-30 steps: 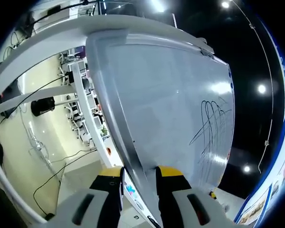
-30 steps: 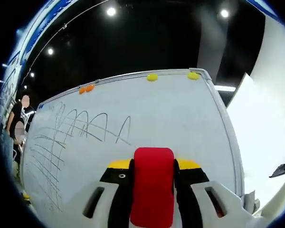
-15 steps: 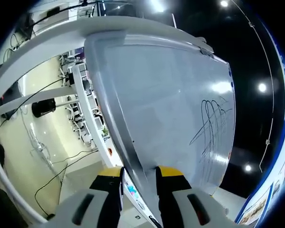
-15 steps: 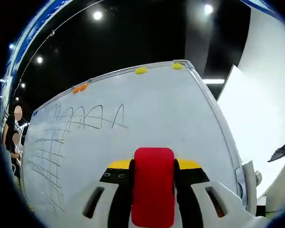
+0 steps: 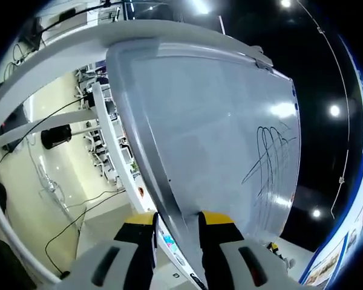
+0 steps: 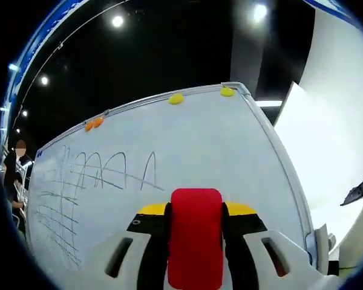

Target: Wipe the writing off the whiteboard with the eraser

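Both hand-held grippers stay clamped — left point(image 5: 176, 226) on the whiteboard point(image 5: 218, 133) edge, right point(image 6: 195, 226) on the red eraser point(image 6: 195, 235) — writing point(image 6: 91, 181) still unwiped.

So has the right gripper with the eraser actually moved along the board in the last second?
Yes. The right gripper, shut on the red eraser, has drifted: the loops of writing sit further to the view's left, and the whiteboard corner has shifted too.
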{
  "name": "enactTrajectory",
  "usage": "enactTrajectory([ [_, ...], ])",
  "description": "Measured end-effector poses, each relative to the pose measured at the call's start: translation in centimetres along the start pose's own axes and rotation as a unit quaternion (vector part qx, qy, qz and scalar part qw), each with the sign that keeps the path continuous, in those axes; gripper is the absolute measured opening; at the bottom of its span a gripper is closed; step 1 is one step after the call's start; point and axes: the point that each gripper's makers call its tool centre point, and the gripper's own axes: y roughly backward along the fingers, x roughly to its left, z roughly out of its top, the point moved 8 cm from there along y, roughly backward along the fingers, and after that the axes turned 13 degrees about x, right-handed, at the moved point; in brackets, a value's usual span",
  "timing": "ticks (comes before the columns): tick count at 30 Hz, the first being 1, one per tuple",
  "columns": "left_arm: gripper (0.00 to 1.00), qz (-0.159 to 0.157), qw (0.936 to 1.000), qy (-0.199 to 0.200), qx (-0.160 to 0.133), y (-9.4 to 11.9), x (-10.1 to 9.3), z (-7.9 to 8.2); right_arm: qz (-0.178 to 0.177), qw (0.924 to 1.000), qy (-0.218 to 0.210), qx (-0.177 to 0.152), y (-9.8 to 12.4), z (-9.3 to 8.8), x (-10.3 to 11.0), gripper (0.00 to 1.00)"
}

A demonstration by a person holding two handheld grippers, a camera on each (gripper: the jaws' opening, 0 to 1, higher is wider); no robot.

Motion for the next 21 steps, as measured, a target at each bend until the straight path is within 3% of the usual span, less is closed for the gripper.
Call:
enactTrajectory([
  [7,0.29,-0.001,1.0,-0.002,-0.001,0.1,-0.1,0.0,0.005,0.9995,0.031,-0.002,-0.8,1.9,1.1,0.35],
  [13,0.29,-0.001,1.0,0.001,-0.008,0.0,0.0,0.0,0.004,0.9996,0.027,-0.006,-0.9,1.7,1.4,0.35],
  [21,0.29,-0.002,0.9999,0.006,-0.01,0.0,0.0,0.0,0.001,0.9997,0.021,-0.012,-1.0,1.5,3.4,0.35],
])
